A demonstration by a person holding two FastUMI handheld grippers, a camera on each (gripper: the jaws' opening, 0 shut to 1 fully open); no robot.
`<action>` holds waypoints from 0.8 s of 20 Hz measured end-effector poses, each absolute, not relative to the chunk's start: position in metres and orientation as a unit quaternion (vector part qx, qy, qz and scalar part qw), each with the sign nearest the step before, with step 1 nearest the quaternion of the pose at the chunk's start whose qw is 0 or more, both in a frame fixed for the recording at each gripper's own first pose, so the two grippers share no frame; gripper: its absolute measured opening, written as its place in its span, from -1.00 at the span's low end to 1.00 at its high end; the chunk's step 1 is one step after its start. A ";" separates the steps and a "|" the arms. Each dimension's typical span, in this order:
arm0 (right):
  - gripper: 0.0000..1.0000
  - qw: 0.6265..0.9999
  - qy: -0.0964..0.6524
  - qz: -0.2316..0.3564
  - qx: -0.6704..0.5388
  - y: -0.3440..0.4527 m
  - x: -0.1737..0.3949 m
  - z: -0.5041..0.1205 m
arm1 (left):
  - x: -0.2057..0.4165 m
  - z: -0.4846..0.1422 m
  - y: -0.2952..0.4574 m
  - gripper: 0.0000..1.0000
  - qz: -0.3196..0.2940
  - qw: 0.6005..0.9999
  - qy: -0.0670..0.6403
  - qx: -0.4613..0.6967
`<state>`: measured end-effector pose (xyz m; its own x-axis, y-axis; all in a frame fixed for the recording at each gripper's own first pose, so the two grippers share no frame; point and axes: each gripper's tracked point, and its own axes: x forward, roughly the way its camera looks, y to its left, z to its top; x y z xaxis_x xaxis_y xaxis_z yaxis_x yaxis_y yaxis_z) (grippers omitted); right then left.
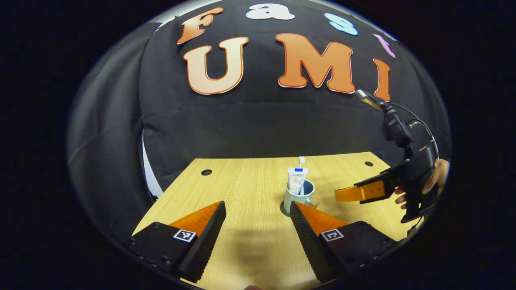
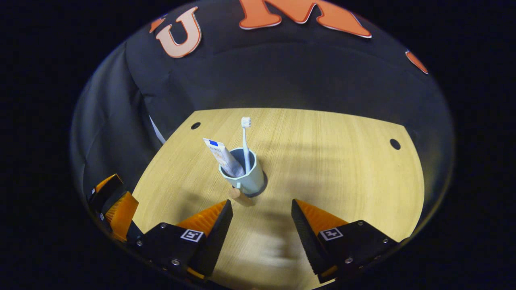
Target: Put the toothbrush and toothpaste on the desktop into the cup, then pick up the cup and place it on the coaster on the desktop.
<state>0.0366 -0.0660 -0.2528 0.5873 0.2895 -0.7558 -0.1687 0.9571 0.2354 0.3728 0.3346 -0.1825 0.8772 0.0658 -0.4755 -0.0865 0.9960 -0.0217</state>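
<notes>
A pale blue cup (image 1: pixel 303 198) (image 2: pixel 250 179) stands upright on a dark round coaster (image 1: pixel 281 209) (image 2: pixel 264 186) in the middle of the wooden desktop (image 1: pixel 242 177). A white toothpaste tube (image 1: pixel 297 180) (image 2: pixel 222 156) and a white toothbrush (image 1: pixel 301 160) (image 2: pixel 244 137) stick out of it. The cup's brown handle (image 2: pixel 240 196) points toward my right gripper (image 2: pixel 262 203), which is open just short of the cup. My left gripper (image 1: pixel 256 205) is open too, its right finger close beside the cup. Neither holds anything.
In the left gripper view the right gripper (image 1: pixel 350 194) hangs above the table's right side, held by a hand (image 1: pixel 433 177). The left gripper (image 2: pixel 117 205) shows at the left edge of the right gripper view. Small round holes (image 2: pixel 395 143) (image 2: pixel 195 125) mark the desktop's far corners.
</notes>
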 end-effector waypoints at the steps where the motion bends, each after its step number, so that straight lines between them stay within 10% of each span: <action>1: 0.82 0.896 0.419 0.128 0.067 -0.074 0.033 -0.245 | 0.369 -0.170 0.329 0.92 0.040 0.971 0.236 -0.018; 16: 0.94 0.986 0.148 0.067 0.028 -0.177 -0.019 -0.117 | 0.345 -0.034 0.248 0.92 0.015 0.997 0.070 0.003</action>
